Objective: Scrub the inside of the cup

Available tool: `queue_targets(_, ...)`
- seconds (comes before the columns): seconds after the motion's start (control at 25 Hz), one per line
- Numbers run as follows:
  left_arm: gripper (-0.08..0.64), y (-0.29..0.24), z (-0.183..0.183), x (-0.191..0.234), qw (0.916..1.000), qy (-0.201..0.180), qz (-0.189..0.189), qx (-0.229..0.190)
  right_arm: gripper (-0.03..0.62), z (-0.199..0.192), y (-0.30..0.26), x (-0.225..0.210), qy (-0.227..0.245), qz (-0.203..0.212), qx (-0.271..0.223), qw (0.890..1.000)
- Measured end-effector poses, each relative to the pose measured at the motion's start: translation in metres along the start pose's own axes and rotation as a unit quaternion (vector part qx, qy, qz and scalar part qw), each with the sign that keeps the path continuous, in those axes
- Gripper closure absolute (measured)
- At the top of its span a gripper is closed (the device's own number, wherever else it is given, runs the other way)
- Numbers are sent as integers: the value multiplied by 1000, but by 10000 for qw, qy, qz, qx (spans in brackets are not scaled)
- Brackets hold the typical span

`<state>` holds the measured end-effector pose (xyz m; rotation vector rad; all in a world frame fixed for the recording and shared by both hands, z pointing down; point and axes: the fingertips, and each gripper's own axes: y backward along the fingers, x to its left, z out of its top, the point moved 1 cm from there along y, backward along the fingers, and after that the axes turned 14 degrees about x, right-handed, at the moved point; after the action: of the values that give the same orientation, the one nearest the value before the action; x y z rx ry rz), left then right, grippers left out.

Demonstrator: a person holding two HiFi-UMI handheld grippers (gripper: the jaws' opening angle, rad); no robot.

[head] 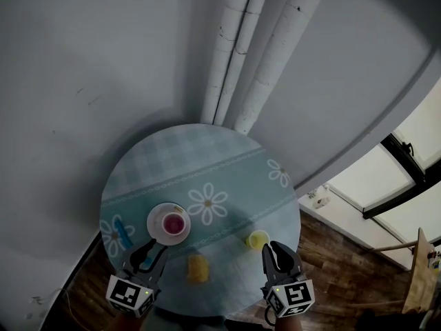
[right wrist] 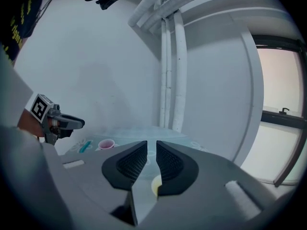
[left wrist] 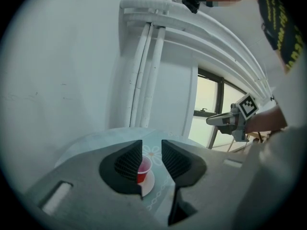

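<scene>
Pink-red cup is stood upright on a white saucer, left of centre on the round counter, which is covered by a pale teal cloth with a daisy print. A darker magenta patch is seen inside the cup; whether it is liquid or the cup's own base cannot be told. A small yellow cup is set near the counter's front right edge; its contents cannot be made out. A yellow sponge-like block lies between the two cups, nearer the front edge, touching neither. A blue item lies left of the saucer, apart from it.

The left gripper is held low at front left, just beside the saucer's near rim, pointed slightly down toward the cup. Its jaws are set moderately apart. In its own view the cup is framed in the gap but sits beyond the pads, so nothing is gripped.

The right gripper is held at front right, just beside the yellow cup on its near side, tipped slightly down. Its jaws are parted by a narrow slit only and nothing is held; the yellow cup shows below the tips. The two grippers are kept well apart, roughly parallel.
</scene>
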<state>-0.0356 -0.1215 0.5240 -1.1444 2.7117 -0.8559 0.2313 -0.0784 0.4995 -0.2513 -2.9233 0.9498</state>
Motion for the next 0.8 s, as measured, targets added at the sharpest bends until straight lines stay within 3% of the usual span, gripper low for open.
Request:
queue_targets(0.28,439,-14,-26,-6,9992,-155,-47,353,500,-43,-20,-8,89,-4,459,9989)
queue_targets(0.48,417,-22,-33,-16,9987,-292,-222,342,474,-66,-30,-9,114,31,698,9975)
queue_targets(0.8,391,-38,-58,-33,9969,-287,-431,598,451,-85,-31,12,312,501,866,9945)
